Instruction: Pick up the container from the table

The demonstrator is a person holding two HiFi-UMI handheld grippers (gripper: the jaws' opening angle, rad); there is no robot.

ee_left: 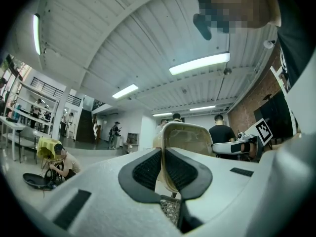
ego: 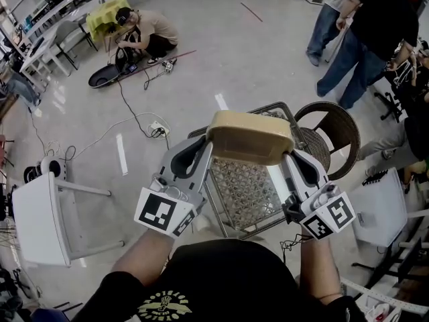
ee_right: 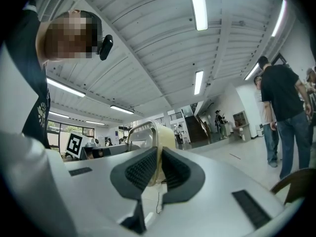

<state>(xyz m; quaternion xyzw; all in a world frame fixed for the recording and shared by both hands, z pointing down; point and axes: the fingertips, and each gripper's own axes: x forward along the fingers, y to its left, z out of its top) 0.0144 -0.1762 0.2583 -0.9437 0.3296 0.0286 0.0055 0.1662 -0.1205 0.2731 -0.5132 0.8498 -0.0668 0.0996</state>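
A tan, translucent plastic container (ego: 251, 137) hangs in the air above a small metal mesh table (ego: 249, 194), held level between both grippers. My left gripper (ego: 206, 146) is shut on the container's left rim, and in the left gripper view that rim (ee_left: 165, 157) runs between the black pads (ee_left: 147, 171). My right gripper (ego: 292, 154) is shut on the right rim, and the right gripper view shows that rim (ee_right: 157, 157) pinched between its pads (ee_right: 140, 168). From each gripper view the other gripper's marker cube (ee_left: 264, 130) (ee_right: 74, 144) appears beyond the container.
A wicker chair (ego: 333, 135) stands right behind the mesh table. A white side table (ego: 41, 220) is at the left and another white surface (ego: 382, 210) at the right. People stand at the upper right (ego: 372, 32); one crouches at the upper left (ego: 144, 35). Cables lie on the floor.
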